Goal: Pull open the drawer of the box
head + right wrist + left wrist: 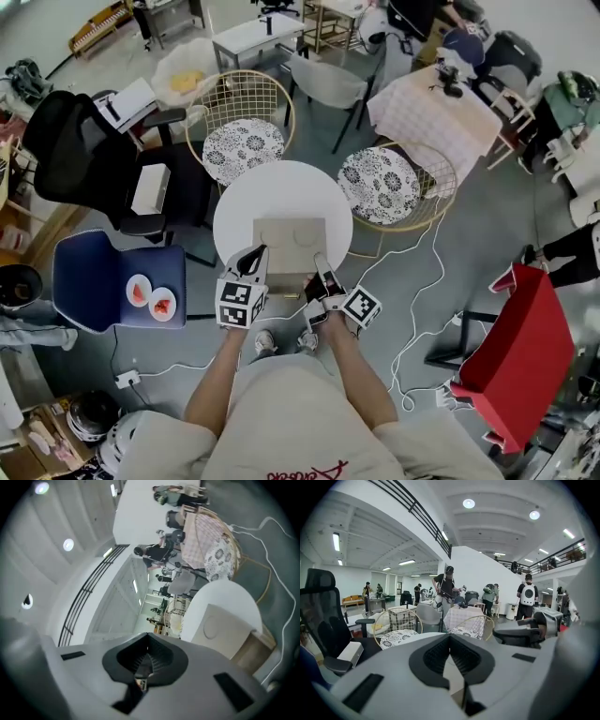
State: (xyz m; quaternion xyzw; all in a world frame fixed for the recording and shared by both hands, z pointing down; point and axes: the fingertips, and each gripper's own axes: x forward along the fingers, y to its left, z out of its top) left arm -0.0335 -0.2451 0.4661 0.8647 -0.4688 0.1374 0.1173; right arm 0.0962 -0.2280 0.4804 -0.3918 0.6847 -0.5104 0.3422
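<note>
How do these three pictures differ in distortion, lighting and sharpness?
Head view: edges curve, light is even, the round white table is sharp. Left gripper view: dark corners, round ceiling lamps glare, foreground blurred. Right gripper view: scene rolled sideways, hazy; the beige cardboard box looks soft.

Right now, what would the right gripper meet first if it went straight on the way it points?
Probably nothing near: the right gripper aims above the beige cardboard box on the round white table; depth is unclear.

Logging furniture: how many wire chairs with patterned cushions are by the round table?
2: one wire chair beyond the round table, left; another beyond it, right. More may be hidden.
</note>
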